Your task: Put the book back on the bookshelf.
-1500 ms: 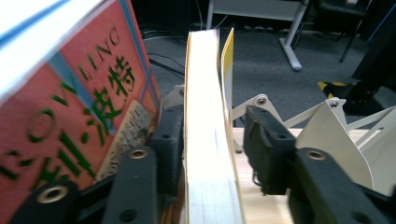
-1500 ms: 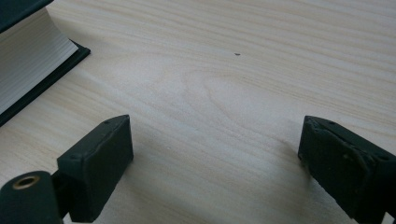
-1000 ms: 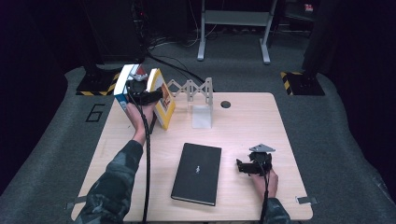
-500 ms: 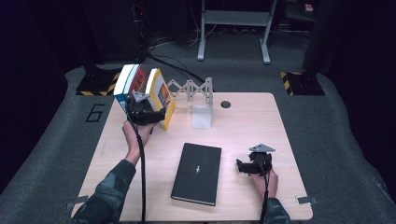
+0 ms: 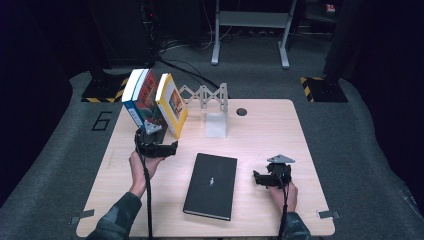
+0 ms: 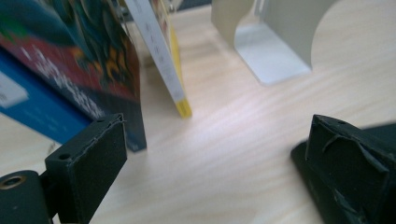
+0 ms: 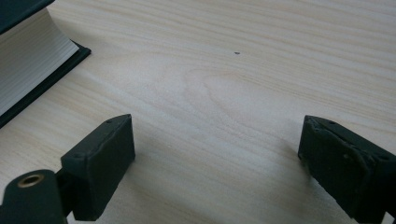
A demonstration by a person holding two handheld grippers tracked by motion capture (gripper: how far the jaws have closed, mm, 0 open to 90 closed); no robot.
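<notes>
**Two books stand in the rack, the black one waits**

I see my left gripper [image 5: 167, 148] low over the table [image 5: 260, 135], just in front of the blue book [image 5: 142, 102] and the yellow book [image 5: 172, 105]. Both lean to the left at the far left corner, beside the folding metal rack [image 5: 202, 95] and its white bookend [image 5: 216, 125]. The jaws have just been opening and now stand wide, with nothing between them; I judge that these two books are placed. My right gripper [image 5: 261, 178] rests near the right edge, jaws wide apart over bare wood, holding nothing. The black book [image 5: 211, 185] lies flat in the middle of the table, between both grippers and touching neither. I think it is what remains: to lift it and stand it next to the others.
</notes>
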